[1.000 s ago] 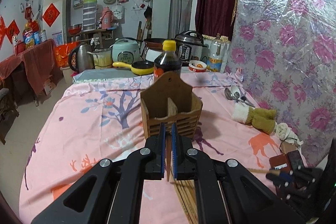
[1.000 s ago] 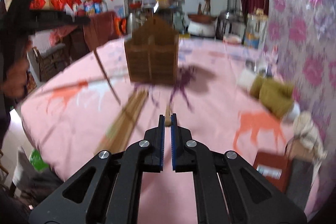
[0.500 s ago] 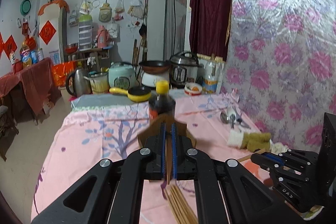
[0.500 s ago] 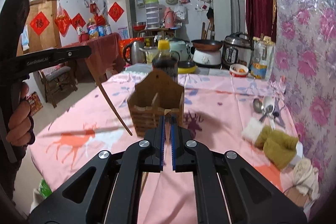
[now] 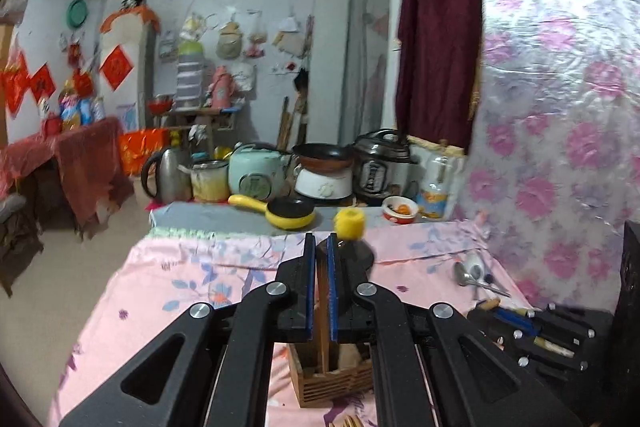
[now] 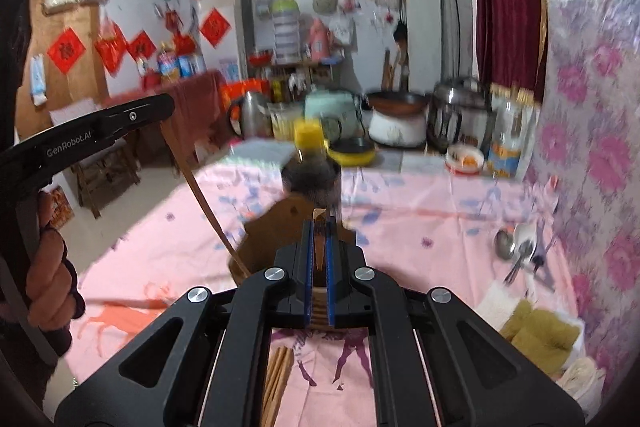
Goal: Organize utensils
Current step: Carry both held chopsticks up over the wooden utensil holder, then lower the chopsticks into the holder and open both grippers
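Note:
A wooden utensil holder (image 5: 332, 379) with two compartments stands on the pink tablecloth; it also shows in the right wrist view (image 6: 276, 239). My left gripper (image 5: 319, 255) is shut on a wooden chopstick (image 5: 322, 311) that hangs down into the holder; the same chopstick (image 6: 208, 203) slants down from it in the right wrist view. My right gripper (image 6: 319, 231) is shut on another chopstick (image 6: 319, 247), held above the holder. Several chopsticks (image 6: 276, 383) lie on the cloth below it.
A dark sauce bottle with a yellow cap (image 6: 310, 163) stands just behind the holder. Metal spoons (image 6: 516, 251) and a folded cloth (image 6: 536, 331) lie at the right. Pots, a kettle (image 5: 168, 175) and cookers crowd the far end. A flowered wall covering (image 5: 560, 147) borders the right.
Both grippers have lifted with their chopsticks and moved over the holder. The left chopstick's tip now reaches down into the holder.

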Tool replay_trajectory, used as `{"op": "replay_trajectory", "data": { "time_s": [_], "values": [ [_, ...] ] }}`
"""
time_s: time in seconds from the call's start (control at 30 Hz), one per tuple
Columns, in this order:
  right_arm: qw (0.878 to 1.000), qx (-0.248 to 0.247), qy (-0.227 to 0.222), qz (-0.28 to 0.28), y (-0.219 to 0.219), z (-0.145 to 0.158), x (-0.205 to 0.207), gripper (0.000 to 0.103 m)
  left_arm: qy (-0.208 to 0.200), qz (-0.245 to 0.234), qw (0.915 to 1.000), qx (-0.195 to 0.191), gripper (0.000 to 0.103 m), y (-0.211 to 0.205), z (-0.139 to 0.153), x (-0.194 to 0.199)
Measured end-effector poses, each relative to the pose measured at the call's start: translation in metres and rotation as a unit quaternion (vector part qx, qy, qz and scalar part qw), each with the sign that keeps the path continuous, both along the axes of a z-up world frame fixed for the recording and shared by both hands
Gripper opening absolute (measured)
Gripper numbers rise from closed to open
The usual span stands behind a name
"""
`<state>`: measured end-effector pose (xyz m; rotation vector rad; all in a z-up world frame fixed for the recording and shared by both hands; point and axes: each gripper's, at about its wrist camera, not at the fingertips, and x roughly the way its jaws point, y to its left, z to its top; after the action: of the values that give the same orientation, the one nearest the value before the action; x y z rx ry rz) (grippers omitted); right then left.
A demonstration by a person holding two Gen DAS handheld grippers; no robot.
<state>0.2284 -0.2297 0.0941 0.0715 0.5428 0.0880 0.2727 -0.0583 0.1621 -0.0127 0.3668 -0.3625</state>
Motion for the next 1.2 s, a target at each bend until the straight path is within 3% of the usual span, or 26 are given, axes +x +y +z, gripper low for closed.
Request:
{"op": "replay_trajectory", "data": {
  "time_s": [0.13,0.4,0.53,0.57,0.6,0.67,0.7,0.83,0.93,1.03,1.1,1.2],
  "values": [
    [1.000,0.002,0.017,-0.008,0.000,-0.016,0.012,0.006,-0.006,0.011,0.9999,-0.011,0.007,0.002,-0.010,0.006],
    [1.000,-0.012,0.009,-0.008,0.005,-0.009,0.012,0.006,-0.022,0.024,0.9995,-0.004,0.006,-0.002,0.001,0.014],
    [1.000,0.000,0.021,-0.006,0.004,-0.013,0.017,0.009,0.008,0.012,0.9999,-0.008,0.006,-0.006,-0.016,0.026],
    [1.000,0.001,0.027,-0.011,0.002,-0.014,0.017,0.015,0.021,0.012,0.9997,-0.008,0.011,-0.004,-0.023,0.029],
    [0.999,0.004,0.033,-0.017,0.000,-0.015,0.017,0.029,0.037,0.016,0.9992,-0.005,0.034,-0.002,-0.031,0.031],
    [0.999,0.011,0.025,-0.024,-0.006,-0.013,0.009,0.040,0.038,0.041,0.9984,-0.005,0.068,0.007,-0.042,0.024],
    [0.999,0.011,0.020,-0.025,-0.006,-0.011,0.006,0.040,0.031,0.048,0.9983,-0.004,0.072,0.011,-0.043,0.019],
    [0.999,0.017,-0.008,-0.032,-0.011,0.002,-0.020,0.042,0.035,0.053,0.9980,0.004,0.073,0.025,-0.047,0.003],
    [0.998,0.023,-0.038,-0.037,-0.012,0.013,-0.050,0.048,0.030,0.065,0.9974,0.009,0.081,0.037,-0.048,-0.015],
    [0.996,0.026,-0.070,-0.048,-0.011,0.018,-0.083,0.061,0.028,0.073,0.9969,0.013,0.087,0.049,-0.056,-0.044],
    [0.994,0.032,-0.091,-0.056,-0.011,0.018,-0.109,0.079,0.031,0.071,0.9968,0.020,0.090,0.054,-0.066,-0.065],
    [0.990,0.047,-0.116,-0.068,-0.011,0.003,-0.149,0.095,0.044,0.066,0.9960,0.043,0.095,0.059,-0.098,-0.107]
  ]
}}
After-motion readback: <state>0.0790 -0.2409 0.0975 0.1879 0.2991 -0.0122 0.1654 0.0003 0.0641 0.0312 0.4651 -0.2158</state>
